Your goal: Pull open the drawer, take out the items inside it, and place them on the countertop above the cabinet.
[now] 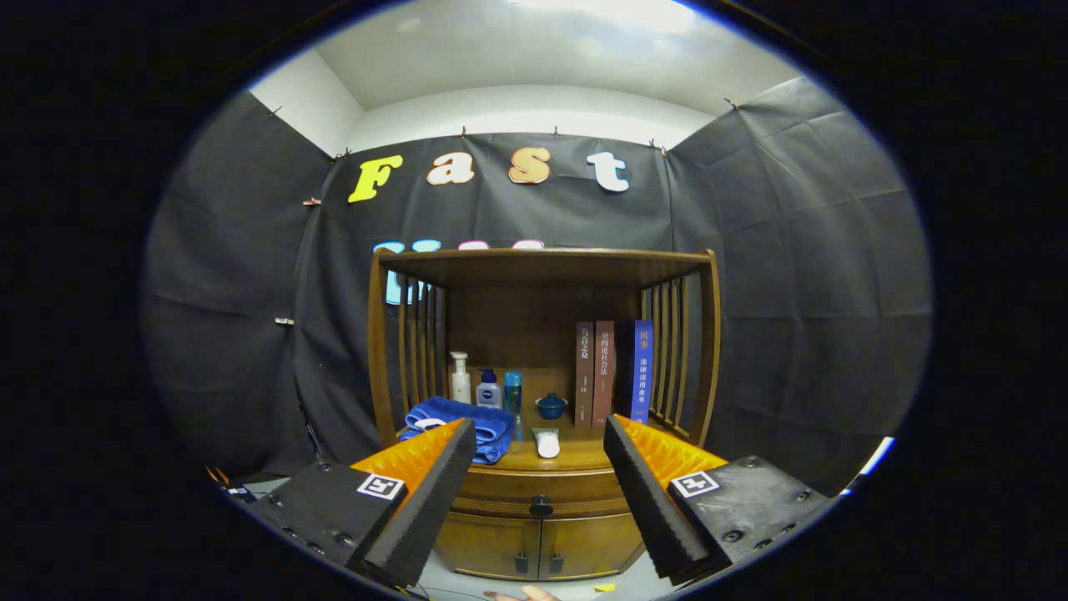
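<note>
The wooden cabinet (pixel 541 401) stands against the booth wall, well beyond the gripper (pixel 541 455). Its drawer (pixel 542 492) is closed, with a dark knob (pixel 541 506) at centre, seen between the fingers. The gripper is held level, facing the cabinet squarely, fingers spread wide and holding nothing. On the countertop (pixel 576 455): three upright books (pixel 613 371) at right, a folded blue towel (pixel 467 424) at left, three bottles (pixel 486 388) behind it, a small blue bowl (pixel 551 406), and a white tube (pixel 546 442) lying near the front edge.
</note>
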